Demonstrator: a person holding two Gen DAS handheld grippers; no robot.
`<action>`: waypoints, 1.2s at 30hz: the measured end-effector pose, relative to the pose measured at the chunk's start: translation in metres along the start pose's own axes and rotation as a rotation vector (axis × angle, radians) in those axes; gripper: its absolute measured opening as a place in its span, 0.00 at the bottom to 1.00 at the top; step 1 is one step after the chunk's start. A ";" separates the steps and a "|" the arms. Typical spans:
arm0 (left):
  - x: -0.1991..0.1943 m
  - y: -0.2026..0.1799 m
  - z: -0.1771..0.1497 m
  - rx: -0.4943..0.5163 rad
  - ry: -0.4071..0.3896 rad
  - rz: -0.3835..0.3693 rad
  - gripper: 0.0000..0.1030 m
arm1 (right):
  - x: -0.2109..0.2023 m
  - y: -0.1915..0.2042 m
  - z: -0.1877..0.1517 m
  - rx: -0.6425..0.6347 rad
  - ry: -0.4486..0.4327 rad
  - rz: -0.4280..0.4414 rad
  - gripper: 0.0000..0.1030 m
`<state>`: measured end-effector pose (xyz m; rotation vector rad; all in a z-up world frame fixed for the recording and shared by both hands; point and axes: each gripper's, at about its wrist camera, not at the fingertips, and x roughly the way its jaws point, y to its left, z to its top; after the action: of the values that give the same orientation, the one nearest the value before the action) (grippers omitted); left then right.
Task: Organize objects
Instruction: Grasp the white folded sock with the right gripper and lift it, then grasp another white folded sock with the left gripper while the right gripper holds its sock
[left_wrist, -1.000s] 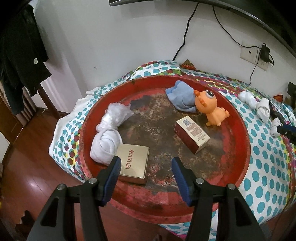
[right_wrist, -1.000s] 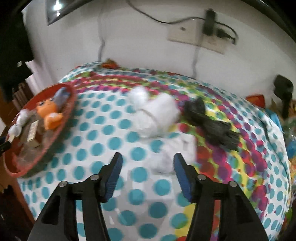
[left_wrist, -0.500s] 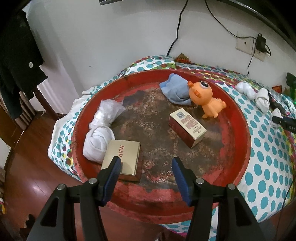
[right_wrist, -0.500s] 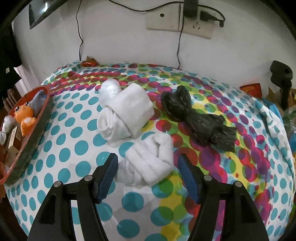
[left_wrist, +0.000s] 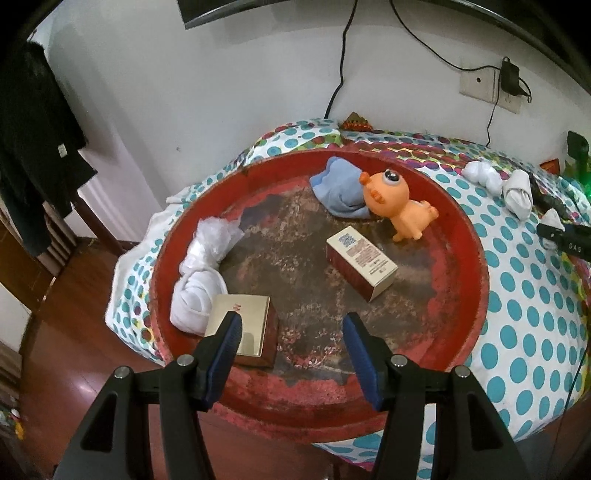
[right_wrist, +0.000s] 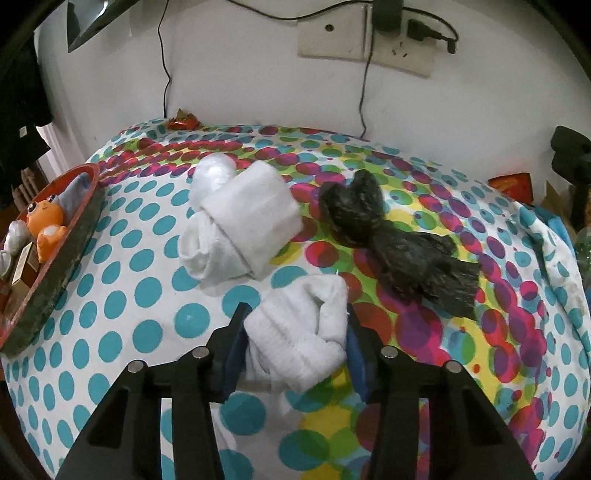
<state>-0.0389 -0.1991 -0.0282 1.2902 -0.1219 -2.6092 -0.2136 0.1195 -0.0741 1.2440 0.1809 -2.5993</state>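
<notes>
My left gripper (left_wrist: 291, 343) stands open above the near rim of a round red tray (left_wrist: 476, 266). Its left finger overlaps a gold box (left_wrist: 247, 317). In the tray also lie a white cloth bundle (left_wrist: 195, 299), a clear plastic bag (left_wrist: 214, 240), a blue cloth (left_wrist: 336, 188), an orange toy (left_wrist: 395, 199) and a carton (left_wrist: 362, 262). On the dotted tablecloth, the jaws of my right gripper (right_wrist: 295, 321) are closing on a small white rolled cloth (right_wrist: 295, 343), which fills the gap and meets both pads. Beyond it lie a larger white roll (right_wrist: 240, 229) and a black bag (right_wrist: 391, 240).
The tray (right_wrist: 55, 266) sits at the table's left end and overhangs a wooden floor (left_wrist: 74, 332). A wall socket (right_wrist: 365, 33) with hanging cables is behind the table. Dark clothing (left_wrist: 33, 147) hangs at far left. Clutter stands at the right edge (right_wrist: 569, 177).
My right gripper moved forward and down to the small white rolled cloth, and its jaws narrowed around it. The left gripper stayed open over the tray's near rim.
</notes>
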 end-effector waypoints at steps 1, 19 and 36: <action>-0.003 -0.003 0.001 0.011 -0.004 0.002 0.57 | -0.001 -0.003 -0.001 0.001 -0.003 -0.002 0.42; -0.028 -0.128 0.057 0.220 -0.047 -0.176 0.57 | -0.013 -0.065 -0.017 0.072 0.002 0.014 0.43; 0.048 -0.279 0.152 0.308 0.145 -0.467 0.62 | -0.013 -0.063 -0.017 0.069 0.004 0.023 0.47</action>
<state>-0.2338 0.0564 -0.0211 1.7956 -0.2293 -2.9506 -0.2102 0.1858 -0.0746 1.2664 0.0772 -2.6042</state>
